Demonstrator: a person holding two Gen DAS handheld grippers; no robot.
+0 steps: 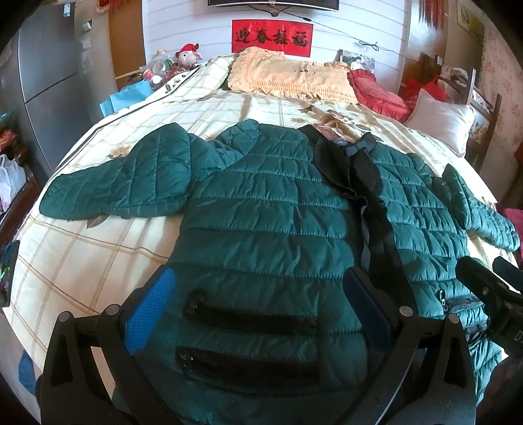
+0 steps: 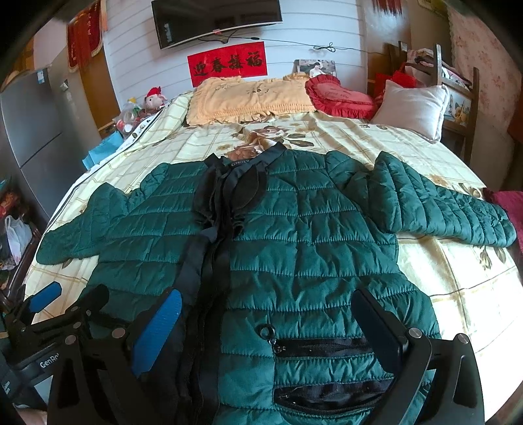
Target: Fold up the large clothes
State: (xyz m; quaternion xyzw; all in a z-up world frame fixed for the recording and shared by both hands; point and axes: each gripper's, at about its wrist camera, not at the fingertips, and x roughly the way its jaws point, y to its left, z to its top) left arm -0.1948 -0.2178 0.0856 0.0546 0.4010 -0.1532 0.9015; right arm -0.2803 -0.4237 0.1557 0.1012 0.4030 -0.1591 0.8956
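Home bedroom: large bed (image 2: 425, 183) with pillows (image 2: 248, 98) at 12 o'clock, wall television (image 2: 215, 19) above, refrigerator (image 2: 29, 127) at 9 o'clock.

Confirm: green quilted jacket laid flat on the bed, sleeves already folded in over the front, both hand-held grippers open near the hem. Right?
Not quite: the sleeves are not folded in. Both wrist views show the green quilted jacket with its sleeves spread out sideways on the bed. The left hand-held gripper and right hand-held gripper are open near the hem.
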